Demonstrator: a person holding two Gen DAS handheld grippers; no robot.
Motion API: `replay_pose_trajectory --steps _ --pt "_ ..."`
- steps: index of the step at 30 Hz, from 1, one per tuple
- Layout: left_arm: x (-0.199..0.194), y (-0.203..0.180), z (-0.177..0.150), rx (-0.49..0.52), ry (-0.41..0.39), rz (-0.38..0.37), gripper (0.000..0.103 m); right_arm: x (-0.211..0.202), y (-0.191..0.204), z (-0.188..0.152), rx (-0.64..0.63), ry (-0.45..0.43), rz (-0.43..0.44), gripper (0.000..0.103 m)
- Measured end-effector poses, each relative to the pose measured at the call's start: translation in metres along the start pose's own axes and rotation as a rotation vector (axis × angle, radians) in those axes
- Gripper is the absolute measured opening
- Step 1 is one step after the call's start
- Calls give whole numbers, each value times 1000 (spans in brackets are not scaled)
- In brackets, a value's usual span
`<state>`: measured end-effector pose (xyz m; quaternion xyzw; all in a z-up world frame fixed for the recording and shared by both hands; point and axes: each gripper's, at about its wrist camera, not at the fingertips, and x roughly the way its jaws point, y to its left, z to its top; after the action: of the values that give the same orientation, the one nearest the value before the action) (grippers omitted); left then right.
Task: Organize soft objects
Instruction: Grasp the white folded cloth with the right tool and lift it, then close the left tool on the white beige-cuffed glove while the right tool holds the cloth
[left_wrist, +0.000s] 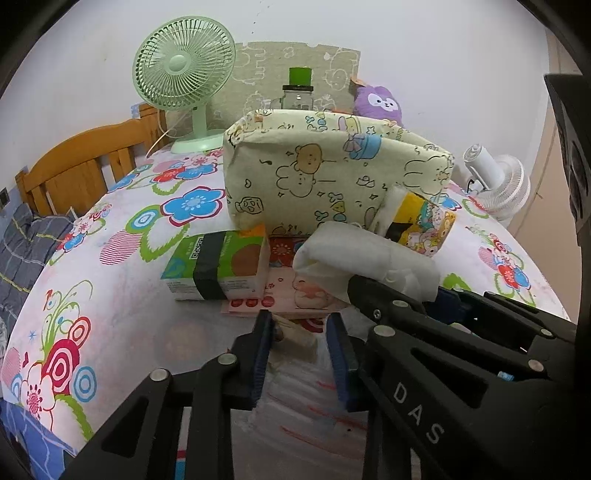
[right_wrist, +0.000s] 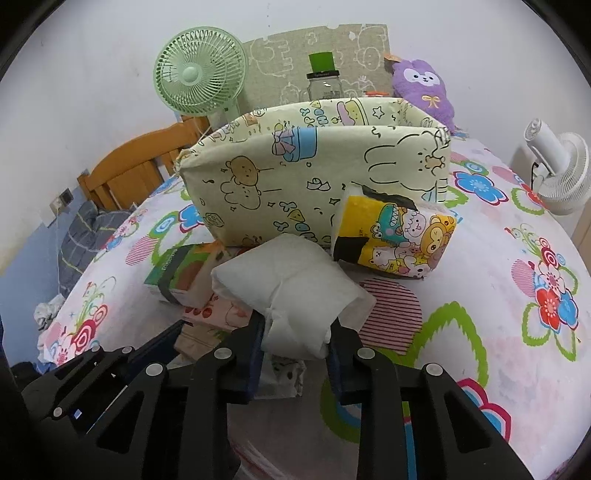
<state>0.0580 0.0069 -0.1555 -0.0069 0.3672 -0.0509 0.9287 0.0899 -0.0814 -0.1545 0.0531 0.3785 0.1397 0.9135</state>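
Note:
A cream cartoon-print fabric bin (left_wrist: 332, 173) (right_wrist: 317, 177) stands open on the flowered bedsheet. My right gripper (right_wrist: 295, 332) is shut on a white soft tissue pack (right_wrist: 291, 291) and holds it in front of the bin; the pack also shows in the left wrist view (left_wrist: 362, 258). My left gripper (left_wrist: 301, 325) has its jaws around a clear-wrapped soft pack with red stripes (left_wrist: 303, 398). A yellow cartoon tissue pack (right_wrist: 395, 236) (left_wrist: 421, 225) leans on the bin's front right. A green tissue box (left_wrist: 218, 266) (right_wrist: 181, 273) and a pink pack (left_wrist: 280, 295) lie in front.
A green desk fan (left_wrist: 184, 77) (right_wrist: 199, 74), a green-capped jar (left_wrist: 298, 92) (right_wrist: 323, 81) and a purple plush (left_wrist: 380, 103) (right_wrist: 424, 88) stand behind the bin. A white fan (right_wrist: 557, 173) (left_wrist: 495, 181) lies at the right. A wooden headboard (left_wrist: 81, 162) is at the left.

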Motion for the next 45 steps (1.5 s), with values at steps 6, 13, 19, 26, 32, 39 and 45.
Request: replay_pose_trajectory --steps 6,13,19,26,32,39,45 --pt "-5 -1 -2 -5 -6 6 23 -11 0 -2 3 -8 4 32" --pt "-17 2 -4 -9 -29 1 27 -25 8 -7 -30 -31 12 32" --pt "-29 -2 -5 -2 -54 -8 39 -37 9 -7 -36 -47 14 32" --pt "-31 -11 -8 1 -41 -41 57 -47 3 -11 -32 -56 -7 31" --pt "-27 -24 -12 10 -17 -73 68 -49 -10 -18 -12 -42 -46 31" --pt "-12 -29 -12 8 29 -68 73 -46 -21 -17 7 -45 -94 31" --pt "-3 -29 -10 -5 43 -97 78 -38 -24 -16 7 -39 -106 31"
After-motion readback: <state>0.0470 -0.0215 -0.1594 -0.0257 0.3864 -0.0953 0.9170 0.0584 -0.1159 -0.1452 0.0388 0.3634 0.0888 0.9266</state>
